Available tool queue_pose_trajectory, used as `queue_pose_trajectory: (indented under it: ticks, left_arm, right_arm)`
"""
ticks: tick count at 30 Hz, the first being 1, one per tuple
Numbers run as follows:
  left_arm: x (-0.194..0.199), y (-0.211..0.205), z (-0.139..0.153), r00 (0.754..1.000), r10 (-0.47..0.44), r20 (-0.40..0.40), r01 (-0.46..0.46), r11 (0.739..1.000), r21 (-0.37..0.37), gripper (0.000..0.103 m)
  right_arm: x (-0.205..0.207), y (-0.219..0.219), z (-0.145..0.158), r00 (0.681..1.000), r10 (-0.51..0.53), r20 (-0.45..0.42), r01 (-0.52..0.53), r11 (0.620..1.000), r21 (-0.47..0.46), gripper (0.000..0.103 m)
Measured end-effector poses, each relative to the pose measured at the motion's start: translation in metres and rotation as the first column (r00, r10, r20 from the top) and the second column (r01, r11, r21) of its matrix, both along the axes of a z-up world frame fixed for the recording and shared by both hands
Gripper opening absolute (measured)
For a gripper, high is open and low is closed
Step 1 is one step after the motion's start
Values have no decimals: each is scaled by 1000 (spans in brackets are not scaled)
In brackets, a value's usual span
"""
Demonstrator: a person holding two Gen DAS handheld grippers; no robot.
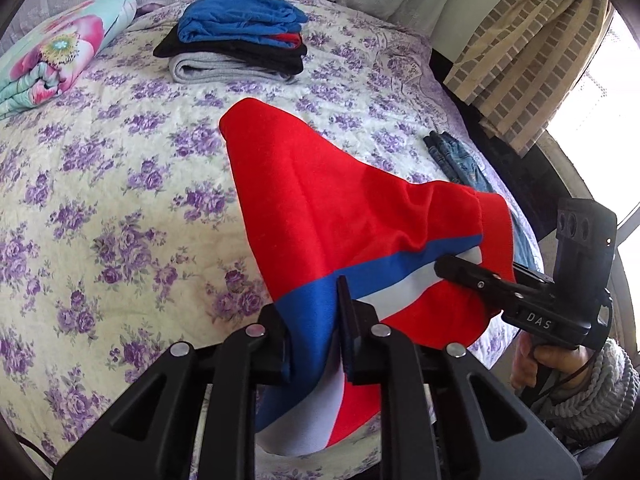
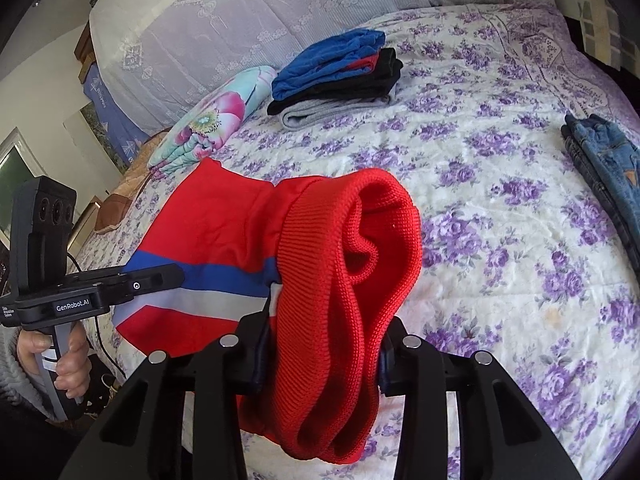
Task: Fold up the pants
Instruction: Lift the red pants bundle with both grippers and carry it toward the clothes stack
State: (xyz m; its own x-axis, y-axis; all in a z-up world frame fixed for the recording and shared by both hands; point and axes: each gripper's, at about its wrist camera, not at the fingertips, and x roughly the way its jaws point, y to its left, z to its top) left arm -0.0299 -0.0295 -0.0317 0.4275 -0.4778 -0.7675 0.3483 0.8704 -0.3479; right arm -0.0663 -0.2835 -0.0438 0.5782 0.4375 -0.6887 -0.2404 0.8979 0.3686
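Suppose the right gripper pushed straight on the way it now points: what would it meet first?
Apart from the red pants already bunched in the right gripper, probably the floral bedspread just beyond them. The folded clothes stack lies farther back; depth is uncertain.

Two matte black plastic two-finger tools: left tool (image 1: 314, 336), right tool (image 2: 320, 354). Round silver pivot pins (image 2: 230, 340) on the linkages. White "GenRobot.AI" lettering (image 2: 73, 306) on the left, "DAS" (image 1: 538, 319) on the right. Thin black cable (image 2: 100, 332). Grey ribbed knit sleeve (image 1: 596, 396).
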Motion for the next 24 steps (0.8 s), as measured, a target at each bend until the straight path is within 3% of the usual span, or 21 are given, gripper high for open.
queue_pose_trajectory:
  ticks: [5, 10, 16, 19, 24]
  left_arm:
    - [15, -4, 51, 996, -26, 85, 28, 999, -24, 16]
    - [35, -8, 114, 980, -33, 198, 42, 998, -41, 16]
    - [58, -14, 194, 937, -29, 348, 38, 999, -18, 16]
    - [72, -13, 227, 917, -16, 397, 28, 999, -24, 16]
    - [108, -15, 275, 886, 6, 463, -3, 1000, -6, 16]
  right_arm:
    - [9, -4, 59, 993, 2, 118, 1, 1000, -31, 39]
    - [24, -10, 128, 965, -1, 264, 10, 999, -36, 39]
    - [50, -14, 197, 915, -22, 404, 38, 999, -32, 39]
    - [67, -18, 230, 890, -46, 454, 47, 999, 9, 39]
    - [109, -11, 276, 850, -54, 524, 64, 998, -2, 39]
